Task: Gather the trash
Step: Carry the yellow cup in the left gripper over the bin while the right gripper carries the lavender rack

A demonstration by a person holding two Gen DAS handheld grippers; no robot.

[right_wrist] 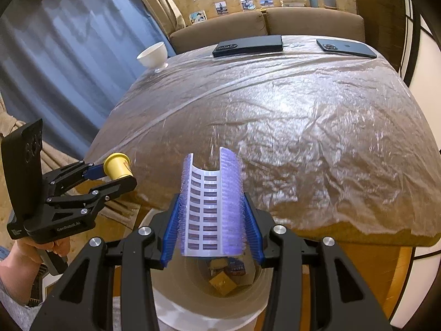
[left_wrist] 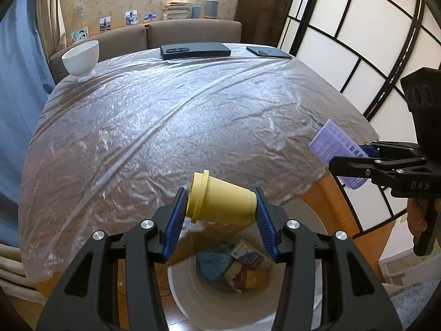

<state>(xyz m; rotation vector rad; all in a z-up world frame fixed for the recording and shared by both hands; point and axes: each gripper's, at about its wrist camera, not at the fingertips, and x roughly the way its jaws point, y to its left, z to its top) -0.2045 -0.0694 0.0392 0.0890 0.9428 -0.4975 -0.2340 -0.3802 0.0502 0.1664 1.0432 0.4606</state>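
The left gripper is clamped end-to-end on the yellow cup, axis crosswise, above the bin's near rim. The right gripper is clamped on the purple bristled comb, long axis forward, directly over the bin mouth.
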